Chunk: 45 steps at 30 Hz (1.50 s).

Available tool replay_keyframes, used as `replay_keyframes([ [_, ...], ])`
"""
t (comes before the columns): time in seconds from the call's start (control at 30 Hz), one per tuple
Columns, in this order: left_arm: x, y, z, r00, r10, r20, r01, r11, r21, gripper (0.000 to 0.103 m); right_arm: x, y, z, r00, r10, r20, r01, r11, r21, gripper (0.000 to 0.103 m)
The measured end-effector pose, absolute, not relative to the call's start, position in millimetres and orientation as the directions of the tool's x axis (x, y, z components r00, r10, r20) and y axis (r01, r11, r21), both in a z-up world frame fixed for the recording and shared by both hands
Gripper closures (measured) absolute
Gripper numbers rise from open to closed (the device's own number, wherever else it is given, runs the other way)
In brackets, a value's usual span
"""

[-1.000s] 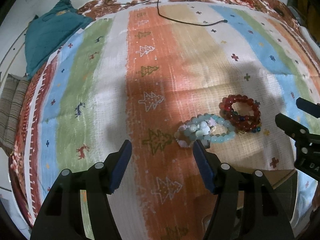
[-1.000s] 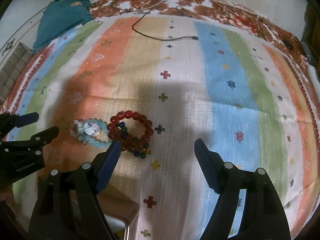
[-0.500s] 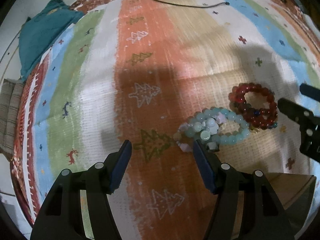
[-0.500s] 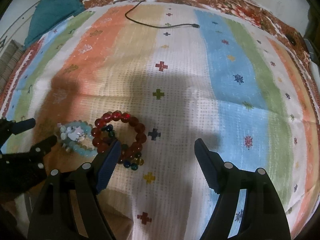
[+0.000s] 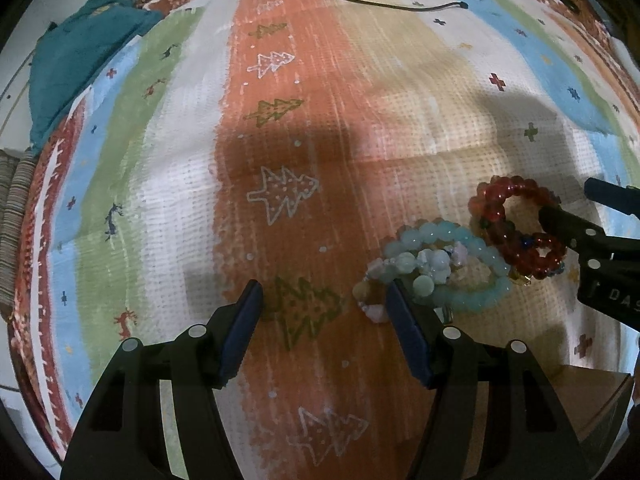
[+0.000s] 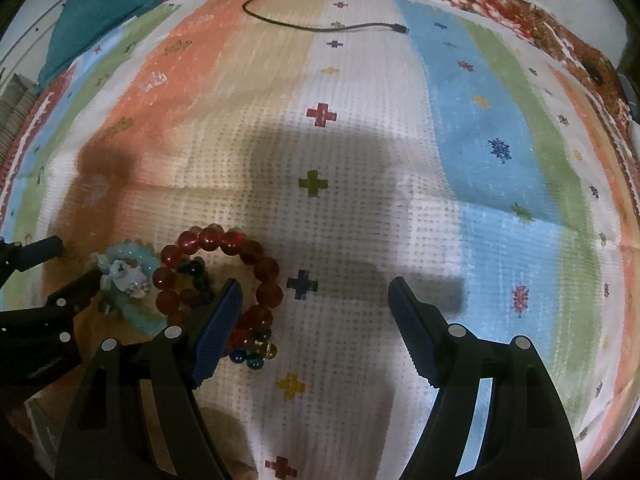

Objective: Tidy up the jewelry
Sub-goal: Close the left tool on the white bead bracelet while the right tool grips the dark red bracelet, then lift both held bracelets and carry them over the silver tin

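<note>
A pale blue bead bracelet and a red bead bracelet lie touching on the striped cloth. My left gripper is open and empty, its right finger at the blue bracelet's left edge. My right gripper is open and empty, its left finger over the red bracelet. The blue bracelet also shows in the right wrist view. The right gripper shows in the left wrist view at the red bracelet's right side.
A teal cloth lies at the far left corner. A black cable runs across the far side. A brown cardboard box edge sits near the front. A striped cushion lies at the left.
Both grippers have moved forward and down toward the bracelets, which now look larger. Both stay open. The bracelets have not moved.
</note>
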State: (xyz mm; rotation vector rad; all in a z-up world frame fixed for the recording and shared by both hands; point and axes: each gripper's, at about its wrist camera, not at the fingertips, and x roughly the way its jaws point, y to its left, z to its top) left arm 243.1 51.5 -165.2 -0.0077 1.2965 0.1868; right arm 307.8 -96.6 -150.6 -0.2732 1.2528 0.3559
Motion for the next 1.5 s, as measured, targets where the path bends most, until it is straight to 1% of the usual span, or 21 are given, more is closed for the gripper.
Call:
replay_keyframes([
  [0.1,247,54,-169,0.257,0.123,-0.959,-0.138,0.986,0.089,0.041,309,-93,-153,0.278,0.101,-0.955,-0.416,0.909,-0.025,0.028],
  [0.13,248,54,-170,0.261,0.120,-0.958,-0.132,0.987,0.087,0.043,309,-92,-154,0.283,0.093,-0.955,-0.420,0.907,-0.036,0.030],
  [0.17,248,53,-171,0.264,0.116,-0.958,-0.128,0.988,0.085,0.047,309,-91,-154,0.287,0.087,-0.954,-0.422,0.906,-0.044,0.035],
  [0.2,249,53,-171,0.265,0.111,-0.958,-0.124,0.989,0.080,0.050,308,-90,-155,0.293,0.079,-0.953,-0.430,0.901,-0.058,0.037],
  [0.27,251,51,-172,0.268,0.092,-0.959,-0.115,0.991,0.063,0.063,307,-88,-155,0.294,0.081,-0.952,-0.448,0.892,-0.062,0.043],
  [0.3,251,50,-172,0.269,0.088,-0.959,-0.113,0.992,0.060,0.066,306,-87,-155,0.294,0.083,-0.952,-0.457,0.887,-0.064,0.049],
  [0.33,251,50,-172,0.270,0.085,-0.959,-0.115,0.992,0.056,0.072,305,-85,-155,0.293,0.087,-0.952,-0.466,0.882,-0.063,0.059],
  [0.37,251,49,-172,0.270,0.087,-0.959,-0.119,0.991,0.057,0.081,304,-84,-154,0.284,0.102,-0.954,-0.476,0.878,-0.048,0.071],
  [0.4,251,49,-171,0.267,0.091,-0.959,-0.124,0.990,0.059,0.089,304,-83,-154,0.279,0.109,-0.954,-0.482,0.875,-0.041,0.077],
  [0.43,251,48,-171,0.267,0.094,-0.959,-0.127,0.990,0.061,0.092,303,-82,-154,0.278,0.110,-0.954,-0.488,0.872,-0.042,0.086],
  [0.53,250,49,-169,0.274,0.093,-0.957,-0.134,0.989,0.058,0.092,300,-82,-152,0.289,0.113,-0.951,-0.498,0.866,-0.049,0.087],
  [0.6,248,51,-166,0.273,0.090,-0.958,-0.145,0.988,0.051,0.092,299,-84,-149,0.286,0.132,-0.949,-0.494,0.869,-0.029,0.089],
  [1.03,234,53,-119,0.364,0.067,-0.929,-0.170,0.985,0.004,0.092,286,-87,-111,0.347,0.187,-0.919,-0.514,0.857,-0.020,0.089],
  [1.17,231,51,-106,0.390,0.047,-0.920,-0.168,0.986,-0.021,0.092,282,-91,-98,0.357,0.214,-0.909,-0.503,0.864,0.006,0.089],
  [1.3,227,50,-96,0.413,0.047,-0.910,-0.167,0.986,-0.025,0.092,278,-93,-82,0.368,0.249,-0.896,-0.504,0.863,0.033,0.089],
  [1.5,222,53,-89,0.426,0.044,-0.903,-0.179,0.983,-0.036,0.092,273,-102,-76,0.381,0.249,-0.891,-0.486,0.873,0.036,0.089],
])
